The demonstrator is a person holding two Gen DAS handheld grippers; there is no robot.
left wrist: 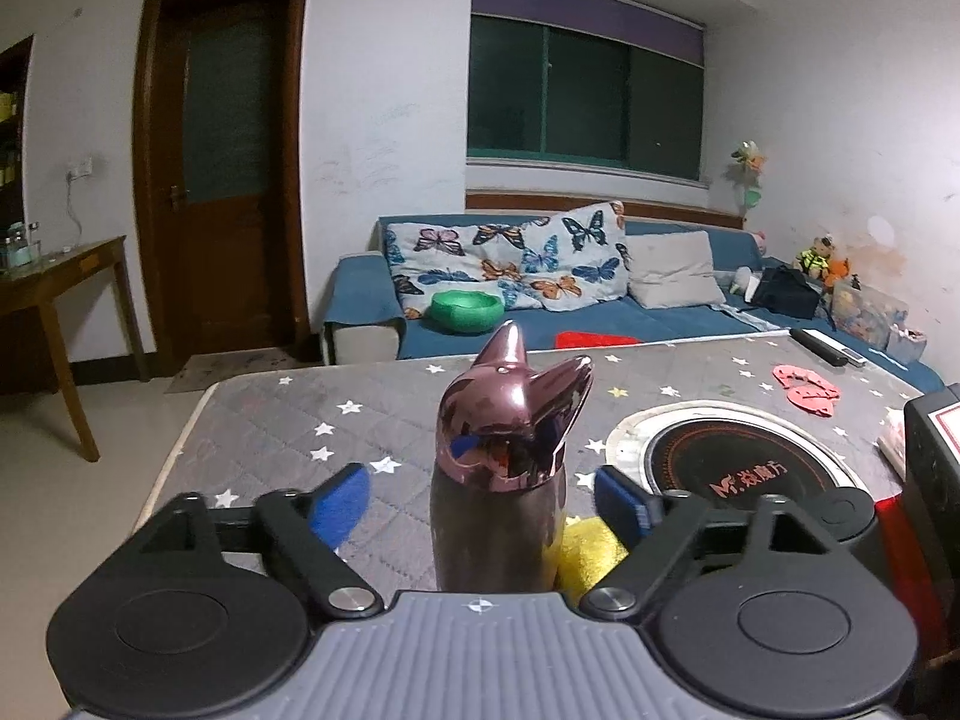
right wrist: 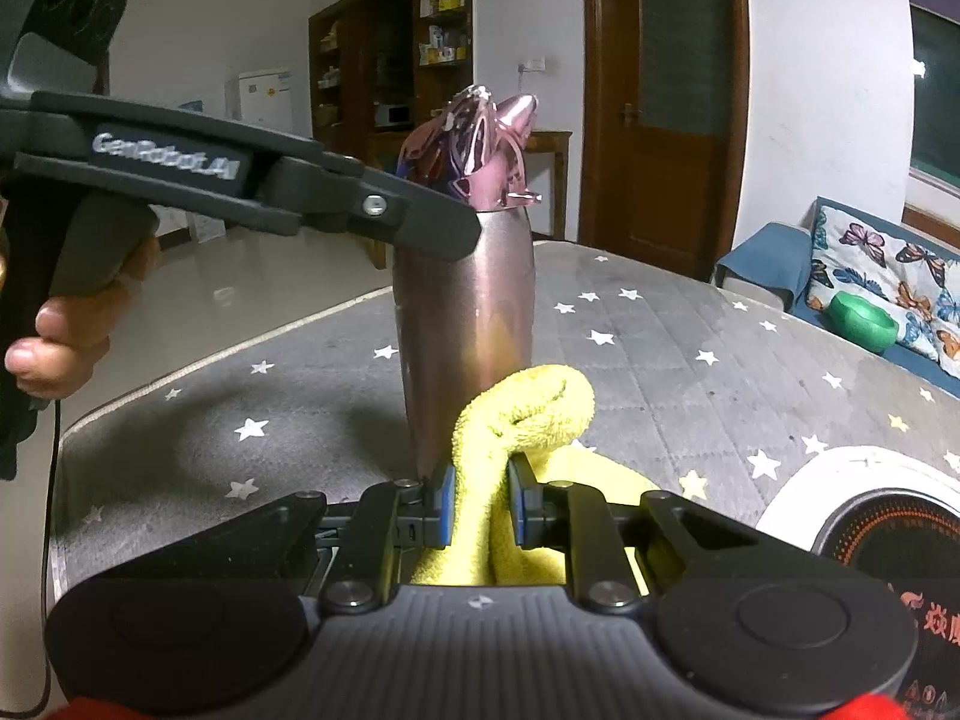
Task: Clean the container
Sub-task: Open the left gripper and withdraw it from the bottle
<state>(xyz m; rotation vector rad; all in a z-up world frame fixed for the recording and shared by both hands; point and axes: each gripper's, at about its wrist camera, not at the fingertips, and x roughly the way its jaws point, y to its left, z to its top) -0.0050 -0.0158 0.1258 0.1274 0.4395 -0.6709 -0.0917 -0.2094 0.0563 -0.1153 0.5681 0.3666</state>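
Observation:
A pink metal bottle [left wrist: 498, 528] with a shiny eared lid [left wrist: 510, 414] stands upright on the grey star-print table cover [left wrist: 288, 420]. My left gripper [left wrist: 480, 507] is open, its blue pads on either side of the bottle's neck and clear of it. In the right wrist view one of its black fingers [right wrist: 420, 222] crosses in front of the bottle [right wrist: 474, 312], with a person's hand [right wrist: 54, 336] on the handle. My right gripper [right wrist: 480, 504] is shut on a yellow cloth [right wrist: 528, 408], bunched against the bottle's base. The cloth [left wrist: 591, 546] also peeks out right of the bottle.
A round induction cooker [left wrist: 738, 462] is set into the table to the right. A black box [left wrist: 930, 468], red paper cut-outs [left wrist: 804, 387] and a remote [left wrist: 825, 348] lie further right. Beyond are a blue sofa with a green bowl [left wrist: 467, 311] and a wooden side table [left wrist: 60, 276].

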